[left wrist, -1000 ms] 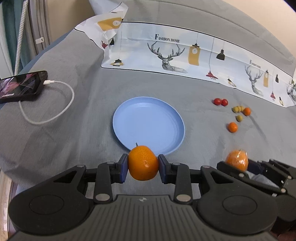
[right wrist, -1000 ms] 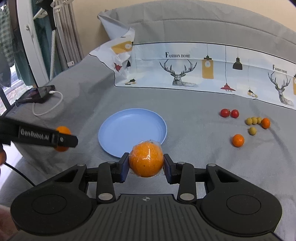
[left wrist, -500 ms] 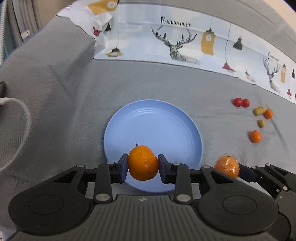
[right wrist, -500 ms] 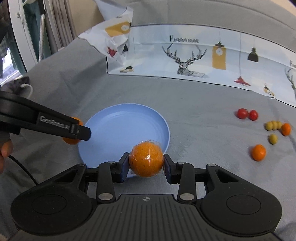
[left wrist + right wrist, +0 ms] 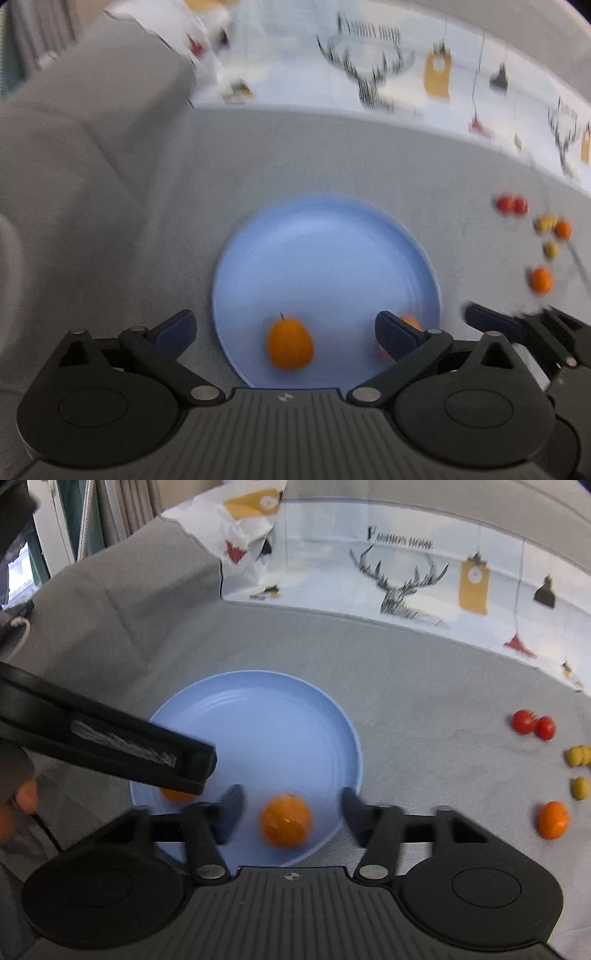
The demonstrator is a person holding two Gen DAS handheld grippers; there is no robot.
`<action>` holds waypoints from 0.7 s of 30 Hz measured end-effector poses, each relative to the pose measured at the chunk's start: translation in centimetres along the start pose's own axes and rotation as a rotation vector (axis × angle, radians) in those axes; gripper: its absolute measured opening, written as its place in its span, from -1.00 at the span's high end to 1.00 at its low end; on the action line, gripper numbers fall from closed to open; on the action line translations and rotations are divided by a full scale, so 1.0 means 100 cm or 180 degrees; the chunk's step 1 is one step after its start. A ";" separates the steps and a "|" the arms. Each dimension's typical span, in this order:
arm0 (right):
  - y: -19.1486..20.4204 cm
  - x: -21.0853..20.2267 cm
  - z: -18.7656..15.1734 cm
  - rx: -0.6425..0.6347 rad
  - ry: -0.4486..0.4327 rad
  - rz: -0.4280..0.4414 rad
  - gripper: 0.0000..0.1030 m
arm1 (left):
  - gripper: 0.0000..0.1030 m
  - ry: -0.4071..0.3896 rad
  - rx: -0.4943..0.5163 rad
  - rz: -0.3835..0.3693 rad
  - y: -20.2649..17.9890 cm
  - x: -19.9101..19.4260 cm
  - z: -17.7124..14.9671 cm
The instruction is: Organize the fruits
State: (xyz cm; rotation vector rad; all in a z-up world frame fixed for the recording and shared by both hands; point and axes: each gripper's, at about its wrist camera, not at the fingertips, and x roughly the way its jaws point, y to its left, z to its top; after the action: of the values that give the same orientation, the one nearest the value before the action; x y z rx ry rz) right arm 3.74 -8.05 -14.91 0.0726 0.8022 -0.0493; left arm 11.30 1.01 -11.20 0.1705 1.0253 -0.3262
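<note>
Left wrist view: my left tongs (image 5: 284, 328) stand spread wide, their jaws having just been opening, and the stemmed orange (image 5: 290, 344) lies free between them on the near part of the blue plate (image 5: 325, 240), touched by neither pad. A second orange shape shows partly behind my right-hand pad, at the plate's near right edge; blur prevents a firmer reading.

Right wrist view: my right tongs (image 5: 291, 810) are likewise released, jaws having just been opening, with clear gaps on both sides of the round orange (image 5: 285, 825), which sits on the plate's near rim area. The other tool's finger crosses this picture from the left, and the first orange peeks out beneath it.

Status, as I judge it: two oranges are delivered to the plate. Outstanding items remain on the grey cloth to the right, well apart from the plate: two red tomatoes (image 5: 533, 723) touching each other, a cluster of small yellow fruits (image 5: 578, 756), one separate yellow fruit (image 5: 580, 788), and a small orange (image 5: 553, 819). A further small orange beside the yellow cluster shows in the left view only. The task is therefore at an early stage.
</note>
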 end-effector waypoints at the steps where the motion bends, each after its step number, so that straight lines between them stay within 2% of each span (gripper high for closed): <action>1: -0.001 -0.008 0.000 -0.0003 -0.0021 -0.0018 -0.45 | -1.00 -0.0019 0.0039 0.0015 0.000 -0.008 -0.002; 5: -0.008 -0.050 -0.012 0.0066 0.0021 -0.0026 -0.65 | -1.00 -0.0077 0.0013 0.0038 0.003 -0.045 -0.023; 10: 0.004 -0.104 -0.045 0.0137 0.0126 0.0080 -0.73 | -1.00 -0.0022 -0.0013 0.0086 0.004 -0.083 -0.060; 14: 0.022 -0.139 -0.059 -0.0094 -0.0103 0.0074 -0.87 | -1.00 -0.0075 -0.0082 0.0105 0.003 -0.110 -0.087; 21: 0.030 -0.183 -0.068 -0.0191 -0.0483 -0.0038 -0.90 | -1.00 -0.0292 -0.0185 0.0133 0.007 -0.148 -0.111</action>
State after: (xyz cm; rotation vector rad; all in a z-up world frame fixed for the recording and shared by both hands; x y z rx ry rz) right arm -13.59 -4.23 -6.36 0.0072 0.6521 -0.0414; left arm -4.51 7.67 -4.20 0.1232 0.9382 -0.2635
